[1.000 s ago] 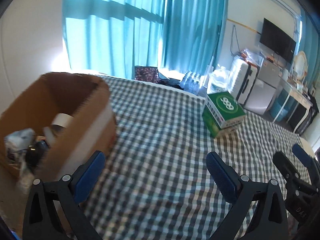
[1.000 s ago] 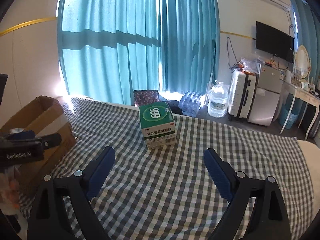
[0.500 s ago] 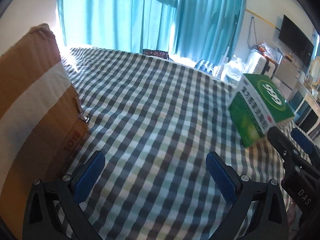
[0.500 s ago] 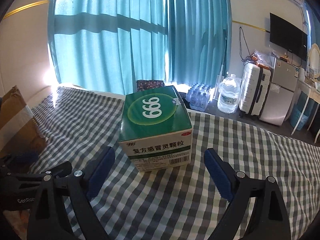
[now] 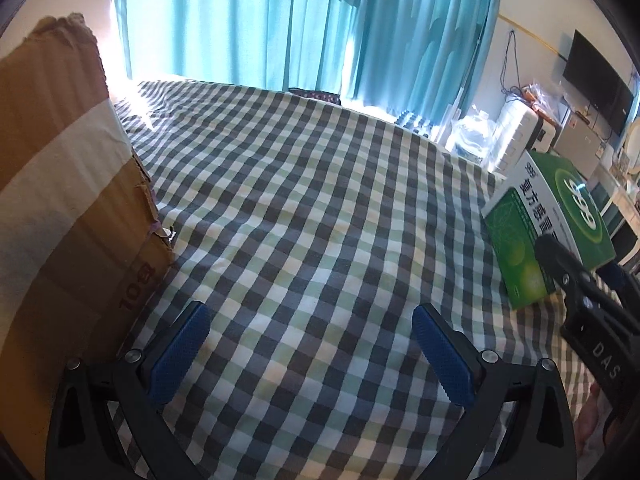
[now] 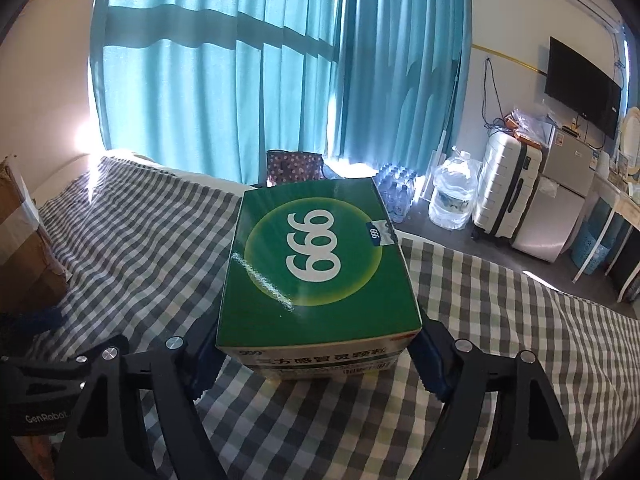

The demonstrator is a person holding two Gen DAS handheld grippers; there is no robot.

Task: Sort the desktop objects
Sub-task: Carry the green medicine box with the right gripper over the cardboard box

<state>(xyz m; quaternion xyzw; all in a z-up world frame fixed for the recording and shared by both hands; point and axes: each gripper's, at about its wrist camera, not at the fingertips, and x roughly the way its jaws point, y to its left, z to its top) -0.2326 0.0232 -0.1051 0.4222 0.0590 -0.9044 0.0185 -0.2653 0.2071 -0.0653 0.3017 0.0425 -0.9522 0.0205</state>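
On the far left stands a big cardboard box (image 5: 60,208), right at the edge of the checked cloth (image 5: 304,208) that covers the top. This is probably where things get sorted into, but what is inside it cannot be seen from here. Next comes the left gripper (image 5: 308,350). Its two blue pads (image 5: 180,350) are wide apart with nothing between them, only bare cloth in front, so it is let go and waiting. The middle of the cloth has nothing else on it, so most of the tidying looks done. Further right sits the green medicine box (image 6: 316,264), flat on the cloth, well away from the cardboard box. The right gripper (image 6: 316,356) has one finger on each side of it, and the jaws are closing in on it. The pads look right up against its sides, but I cannot tell if they squeeze it yet. What is left, I think: grab the green box tight, lift it, carry it over to the cardboard box and drop it in.
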